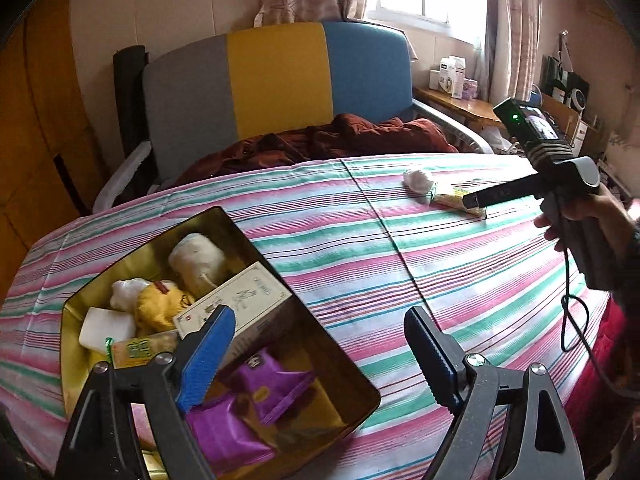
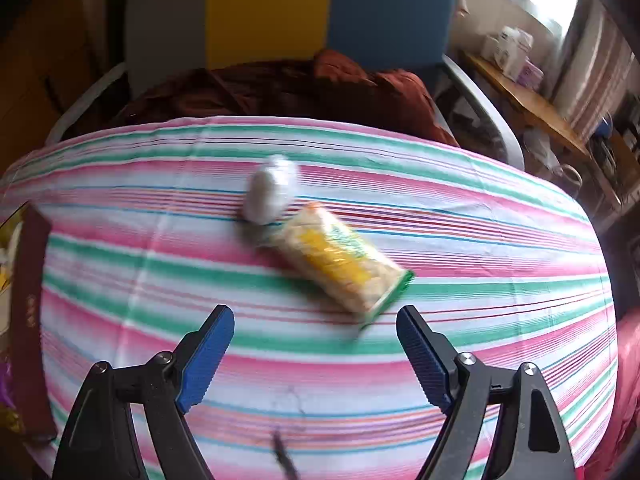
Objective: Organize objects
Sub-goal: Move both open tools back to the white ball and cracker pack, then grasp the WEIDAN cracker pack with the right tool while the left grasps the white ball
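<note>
A gold tin sits on the striped cloth at the lower left of the left wrist view. It holds a white carton, purple packets, a yellow pouch and a white roll. My left gripper hangs open over the tin's right edge, nothing between its fingers. Farther out lie a white wrapped ball and a yellow snack packet, touching each other. My right gripper is open just short of the packet's near end. A hand holds it, its finger above the snack packet.
The table under the striped cloth ends at a chair with a grey, yellow and blue back and a dark red cloth on its seat. A wooden side table with boxes stands at the right. A black cable hangs from the right gripper.
</note>
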`<action>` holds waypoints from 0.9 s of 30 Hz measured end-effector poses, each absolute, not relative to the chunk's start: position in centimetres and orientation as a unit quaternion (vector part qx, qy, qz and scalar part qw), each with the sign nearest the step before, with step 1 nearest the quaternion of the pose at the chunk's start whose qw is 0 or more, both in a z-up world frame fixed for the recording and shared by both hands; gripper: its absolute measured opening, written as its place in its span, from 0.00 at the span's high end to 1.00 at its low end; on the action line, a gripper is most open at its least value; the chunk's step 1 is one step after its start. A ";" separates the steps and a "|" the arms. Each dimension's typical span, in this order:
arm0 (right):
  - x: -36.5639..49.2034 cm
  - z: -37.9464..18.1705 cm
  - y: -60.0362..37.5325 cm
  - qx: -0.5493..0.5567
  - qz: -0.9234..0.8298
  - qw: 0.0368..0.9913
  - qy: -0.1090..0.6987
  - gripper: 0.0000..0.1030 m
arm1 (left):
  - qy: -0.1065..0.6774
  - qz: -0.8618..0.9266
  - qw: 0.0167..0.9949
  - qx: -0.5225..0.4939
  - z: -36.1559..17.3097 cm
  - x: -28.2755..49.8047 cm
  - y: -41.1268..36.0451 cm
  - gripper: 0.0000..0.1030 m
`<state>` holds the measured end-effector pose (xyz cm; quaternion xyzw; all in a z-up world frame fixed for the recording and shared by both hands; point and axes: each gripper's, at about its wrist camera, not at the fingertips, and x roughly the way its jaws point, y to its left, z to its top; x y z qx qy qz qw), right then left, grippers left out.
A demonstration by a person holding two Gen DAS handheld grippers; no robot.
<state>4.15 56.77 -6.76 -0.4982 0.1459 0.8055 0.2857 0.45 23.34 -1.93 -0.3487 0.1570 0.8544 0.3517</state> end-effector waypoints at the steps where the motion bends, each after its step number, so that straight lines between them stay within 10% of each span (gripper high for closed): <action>1: 4.2 -7.0 57.4 -0.499 0.803 0.290 0.149 0.18 | 0.157 0.852 0.356 -0.351 -2.0 0.4 23.6 0.16; 20: -0.2 -11.7 61.4 -0.525 0.808 0.237 0.123 0.20 | 0.158 0.818 0.395 -0.387 -2.9 -1.1 30.3 0.15; 27: 0.8 -10.9 61.6 -0.552 0.787 0.232 0.146 0.55 | 0.130 0.796 0.390 -0.445 -3.7 -3.7 34.2 0.15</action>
